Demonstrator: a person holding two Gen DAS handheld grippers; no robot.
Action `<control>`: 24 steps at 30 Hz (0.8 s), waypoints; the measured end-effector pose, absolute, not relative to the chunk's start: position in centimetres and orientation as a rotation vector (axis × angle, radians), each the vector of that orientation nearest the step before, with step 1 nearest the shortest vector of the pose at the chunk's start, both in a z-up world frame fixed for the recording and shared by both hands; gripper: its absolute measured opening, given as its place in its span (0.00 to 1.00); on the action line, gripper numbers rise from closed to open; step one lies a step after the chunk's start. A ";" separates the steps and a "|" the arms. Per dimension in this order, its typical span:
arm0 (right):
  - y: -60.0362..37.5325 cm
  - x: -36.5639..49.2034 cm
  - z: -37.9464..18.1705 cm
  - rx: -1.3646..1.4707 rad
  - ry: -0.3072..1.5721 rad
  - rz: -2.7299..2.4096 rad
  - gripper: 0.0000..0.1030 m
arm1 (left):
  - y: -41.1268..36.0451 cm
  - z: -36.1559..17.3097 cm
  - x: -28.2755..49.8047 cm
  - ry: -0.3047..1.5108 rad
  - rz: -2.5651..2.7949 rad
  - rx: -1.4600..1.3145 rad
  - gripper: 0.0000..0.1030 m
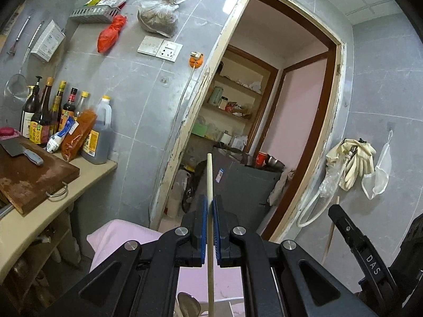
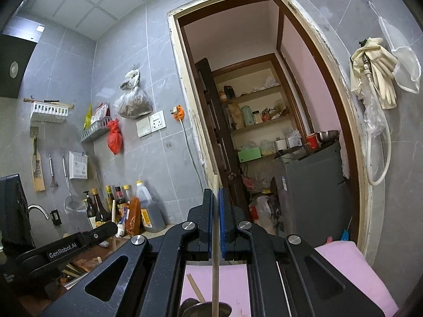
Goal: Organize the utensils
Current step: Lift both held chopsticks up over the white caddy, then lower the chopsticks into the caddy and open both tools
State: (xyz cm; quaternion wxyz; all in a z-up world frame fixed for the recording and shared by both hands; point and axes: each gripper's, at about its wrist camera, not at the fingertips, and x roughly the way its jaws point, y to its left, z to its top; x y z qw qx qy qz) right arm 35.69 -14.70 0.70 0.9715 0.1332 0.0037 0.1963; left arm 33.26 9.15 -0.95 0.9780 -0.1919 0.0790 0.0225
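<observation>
Both chopsticks pinched upright, pointing to 12 o'clock.
Left chopstick [image 1: 210, 179] clamped mid-shaft in left gripper [image 1: 210, 206]; right chopstick [image 2: 216, 237] likewise in right gripper [image 2: 216, 198], pads nearly closed. Judged light, stiff, smooth, prone to pivoting; gripped mid-length. Spoon [image 1: 188, 305] at 6 o'clock.

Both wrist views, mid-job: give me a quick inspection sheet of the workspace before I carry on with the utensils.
Surface: beige counter carries a worn wooden cutting board; a pink surface lies below both grippers.
Job's things: left chopstick and right chopstick, each upright in a gripper; a metal spoon and a loose stick lie beneath.
Clutter: cleaver on the board; sauce bottles against the wall.
Grippers: left gripper shut on the left chopstick; right gripper shut on the right chopstick.
Cables: white cord hangs from an orange plug; white hose right of the door.
Surroundings: grey tiled walls, open doorway to storage shelves.
</observation>
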 end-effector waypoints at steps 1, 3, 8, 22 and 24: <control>-14.8 35.6 0.6 0.274 0.010 0.395 0.04 | 9.2 -1.0 33.3 0.163 0.038 -0.386 0.05; -14.9 35.5 0.3 0.272 0.017 0.394 0.04 | 9.3 -1.3 33.3 0.175 0.020 -0.383 0.05; -15.0 34.6 0.0 0.253 0.051 0.396 0.05 | 9.3 -1.6 32.6 0.198 -0.024 -0.386 0.05; -16.3 31.1 0.8 0.235 0.121 0.338 0.36 | 9.0 -1.3 30.2 0.314 -0.129 -0.341 0.44; -16.7 30.2 1.2 0.237 0.130 0.312 0.48 | 8.9 -0.9 29.5 0.320 -0.128 -0.336 0.56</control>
